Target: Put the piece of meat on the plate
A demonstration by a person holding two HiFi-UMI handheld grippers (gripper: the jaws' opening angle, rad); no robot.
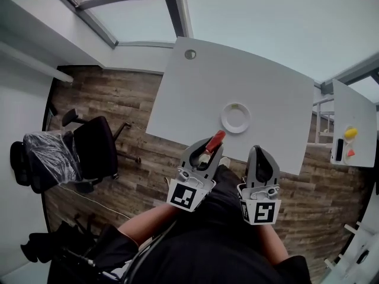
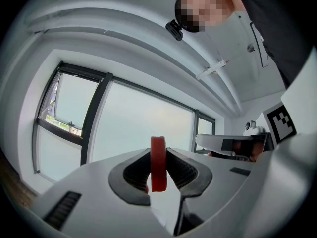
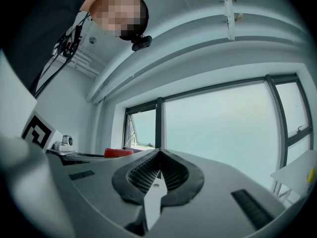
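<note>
At one o'clock from the left gripper (image 1: 205, 156), whose jaws clamp the red piece of meat (image 1: 215, 140) aimed that way, the plate (image 1: 235, 118) sits nearby on the table (image 1: 278, 93).

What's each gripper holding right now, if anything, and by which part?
The left gripper pinches the red piece of meat across its flat sides, near one end. The right gripper is shut on nothing.

The piece of meat (image 1: 214, 141) is red, the plate (image 1: 235, 118) white, the table (image 1: 266, 81) pale grey. The left gripper (image 1: 206, 149) and right gripper (image 1: 260, 151) are grey with black-and-white square markers. The floor (image 1: 118, 105) is brown wood-grain.
</note>
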